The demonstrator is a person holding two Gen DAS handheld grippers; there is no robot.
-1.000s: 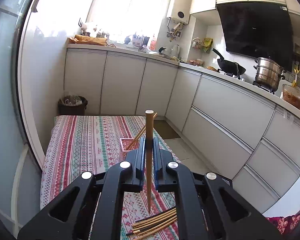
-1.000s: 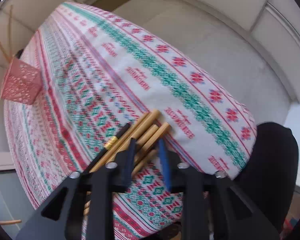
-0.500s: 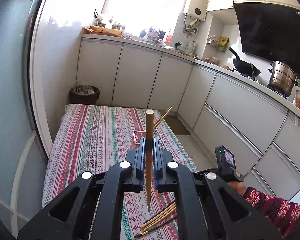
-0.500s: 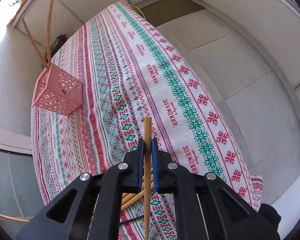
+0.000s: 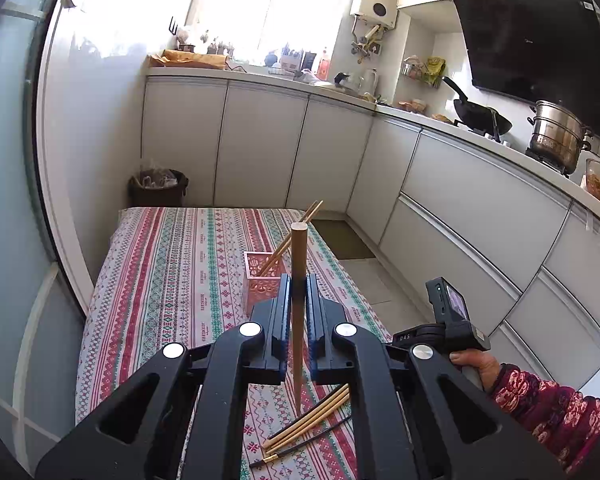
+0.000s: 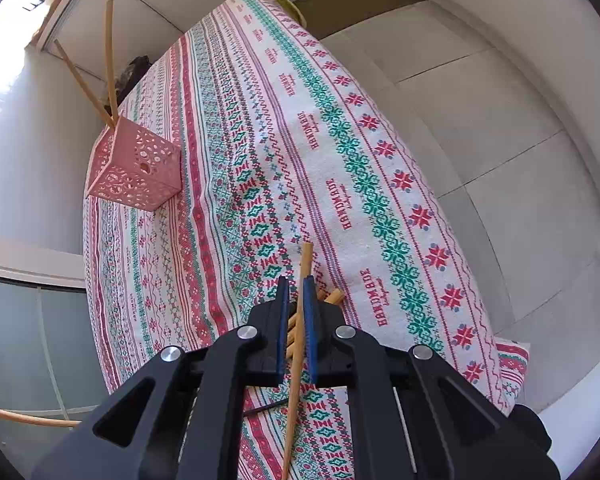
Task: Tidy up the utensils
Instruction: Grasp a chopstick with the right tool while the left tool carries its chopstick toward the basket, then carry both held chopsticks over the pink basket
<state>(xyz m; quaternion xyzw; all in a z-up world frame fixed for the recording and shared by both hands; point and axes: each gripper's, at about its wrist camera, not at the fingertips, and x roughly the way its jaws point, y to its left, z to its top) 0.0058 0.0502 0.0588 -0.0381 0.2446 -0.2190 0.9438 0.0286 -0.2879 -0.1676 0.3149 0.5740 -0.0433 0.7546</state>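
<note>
Two chopsticks are already leaning in the pink holder [image 5: 262, 280], which is standing mid-table on the striped tablecloth [image 5: 172, 264]. Left gripper [image 5: 299, 300] is clamping a brown chopstick [image 5: 299, 264] near-vertical, thick end up, tip hanging just above the cloth. Right gripper [image 6: 293, 304] is pinching a lighter chopstick [image 6: 296, 360] along its fingers, lifted off the table. The loose pile [image 5: 312, 420] is lying near the table's front edge: a few bamboo sticks plus one dark one, exact count hard to tell. Holder is sitting well apart from both grippers. My read: task is partly done, two stowed, two in transit, a handful waiting. Next, both held sticks are going into the holder, then back to the pile.
</note>
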